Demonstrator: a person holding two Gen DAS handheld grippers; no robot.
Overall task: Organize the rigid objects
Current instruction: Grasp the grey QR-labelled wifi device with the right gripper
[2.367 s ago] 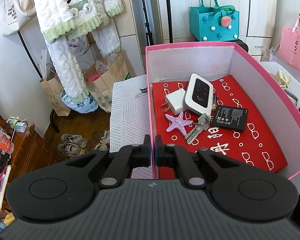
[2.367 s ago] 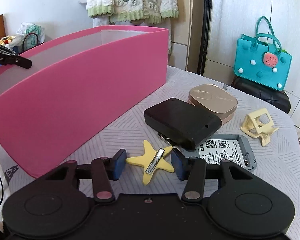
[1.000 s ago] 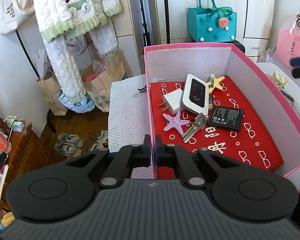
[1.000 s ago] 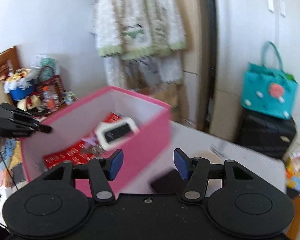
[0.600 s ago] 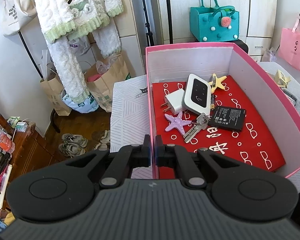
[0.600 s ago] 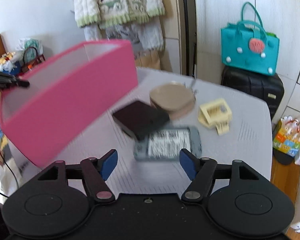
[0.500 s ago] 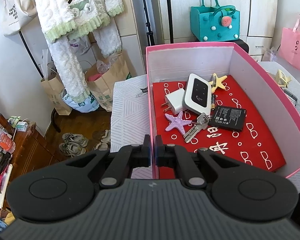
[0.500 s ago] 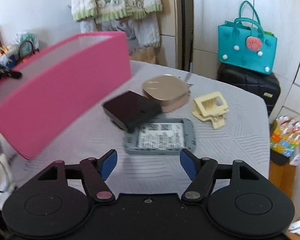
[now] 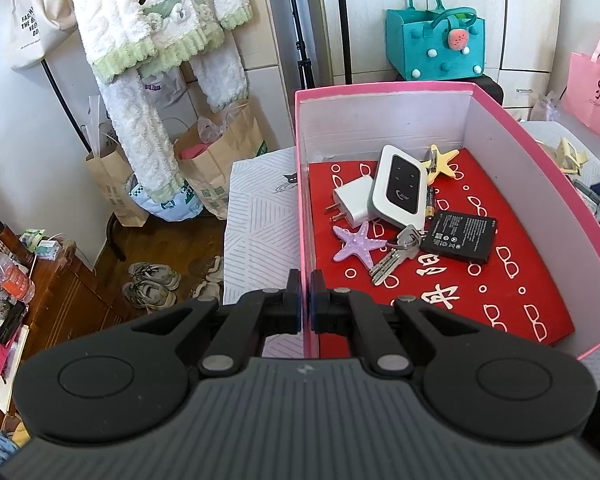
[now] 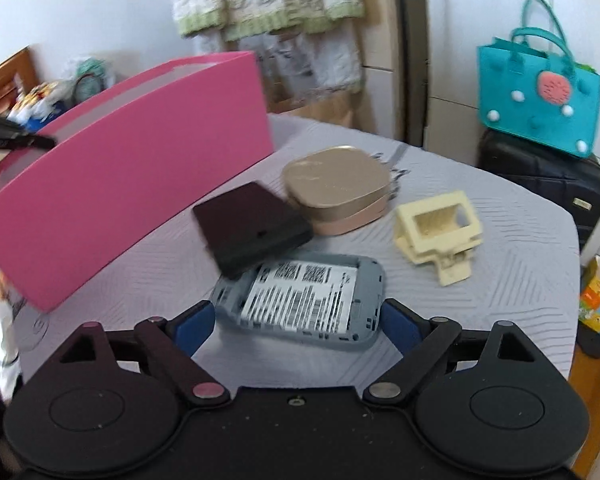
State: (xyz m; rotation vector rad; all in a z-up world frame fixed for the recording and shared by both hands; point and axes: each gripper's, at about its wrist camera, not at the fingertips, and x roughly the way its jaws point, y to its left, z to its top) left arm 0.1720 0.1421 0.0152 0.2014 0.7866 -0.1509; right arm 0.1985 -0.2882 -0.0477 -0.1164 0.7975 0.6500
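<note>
The right gripper (image 10: 296,326) hangs low over the table (image 10: 500,280), its blue-padded jaws opening wide, with the near end of a grey back cover (image 10: 300,300) lying flat between the two pads; the pads stand just outside its sides and whether either one touches it cannot be told. The cover lies label side up. Taking that cover as the landmark: a black box (image 10: 252,228) overlaps its far left corner, a gold-lidded case (image 10: 336,188) sits beyond the cover and touches the black box, and a pale yellow stand (image 10: 440,228) rests to its far right, apart from it. The pink box (image 10: 140,168) stands to the far left of the cover on the same table.

The left gripper (image 9: 306,304) is pressed together on the near wall of the pink box, one finger outside and one inside. Inside, on the red liner (image 9: 500,280), lie a white charger plug (image 9: 352,204), a white pocket router (image 9: 400,192), a yellow star clip (image 9: 442,160), a purple starfish (image 9: 358,244), a bunch of keys (image 9: 396,252) and a black battery (image 9: 460,236), clustered toward the far half of the box.
</note>
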